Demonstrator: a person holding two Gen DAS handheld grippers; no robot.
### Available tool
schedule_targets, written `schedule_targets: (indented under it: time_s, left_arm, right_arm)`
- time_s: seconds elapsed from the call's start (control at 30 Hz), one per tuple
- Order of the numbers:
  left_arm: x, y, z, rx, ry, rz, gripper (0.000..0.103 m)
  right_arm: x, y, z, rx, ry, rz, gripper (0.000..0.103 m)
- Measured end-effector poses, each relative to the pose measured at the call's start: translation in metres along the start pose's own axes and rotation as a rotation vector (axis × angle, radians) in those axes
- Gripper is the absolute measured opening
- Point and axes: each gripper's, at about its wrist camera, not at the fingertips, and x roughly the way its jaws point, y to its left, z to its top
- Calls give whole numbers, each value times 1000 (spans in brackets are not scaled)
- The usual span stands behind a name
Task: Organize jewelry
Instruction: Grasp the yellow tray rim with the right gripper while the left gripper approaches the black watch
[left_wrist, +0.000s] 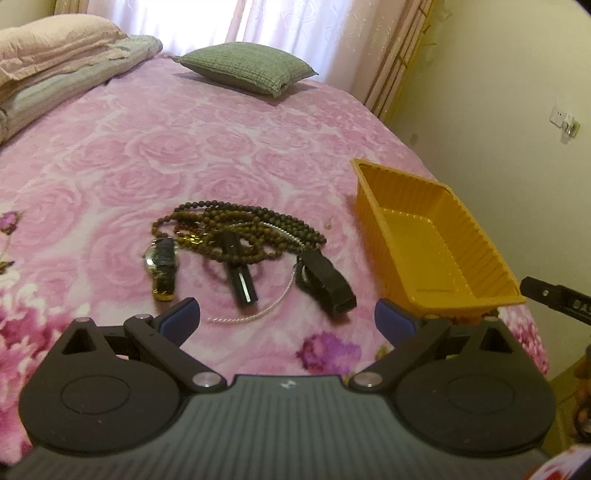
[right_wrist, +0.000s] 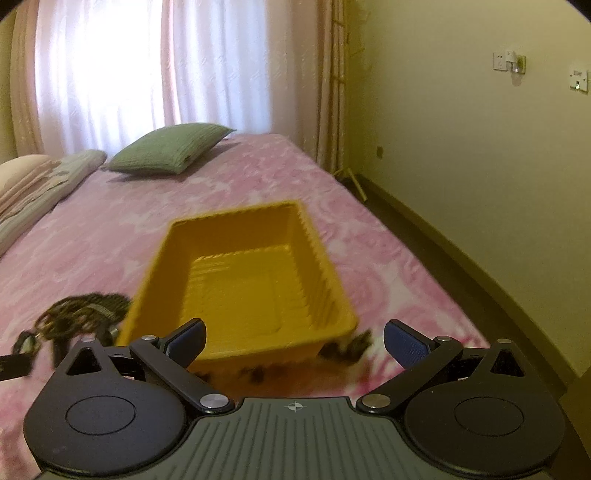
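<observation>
A pile of jewelry lies on the pink floral bedspread (left_wrist: 122, 155): brown bead necklaces (left_wrist: 236, 225), a gold-rimmed watch with a dark strap (left_wrist: 162, 267), a black-strapped watch (left_wrist: 327, 278), a black bar-shaped piece (left_wrist: 240, 273) and a thin silver chain (left_wrist: 255, 314). An empty yellow plastic tray (left_wrist: 439, 243) stands to its right. My left gripper (left_wrist: 286, 319) is open just in front of the pile, holding nothing. My right gripper (right_wrist: 295, 341) is open and empty at the near end of the tray (right_wrist: 240, 273). The jewelry (right_wrist: 81, 317) shows blurred at the left of the right wrist view.
A green cushion (left_wrist: 247, 66) lies at the far end of the bed, folded bedding (left_wrist: 48, 62) at the far left. The bed's right edge drops to the floor (right_wrist: 424, 236) beside a yellow wall. Curtains (right_wrist: 147, 62) hang behind.
</observation>
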Motion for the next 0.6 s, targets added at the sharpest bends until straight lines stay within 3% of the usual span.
schedule_targets:
  time_s: [0.07,0.13,0.27,0.33,0.6]
  left_arm:
    - [5,0,3,-20,-3,-20,100]
    - [12,1,5,-24,2,-24,100]
    - [22,2,8,-26,5,-44,100]
    - [26,3,8,-20,2,-46,100]
    - [30,1,6,6,-69,-47,100]
  right_arm:
    - [14,-10,4,5,-6,1,100]
    - [26,-17,8,5,-8,1,89]
    - [54,-32,10,34,2,24,81]
    - [66,-37,9,40,11,28,72]
    - [97,-52,-2,121,33,65,49]
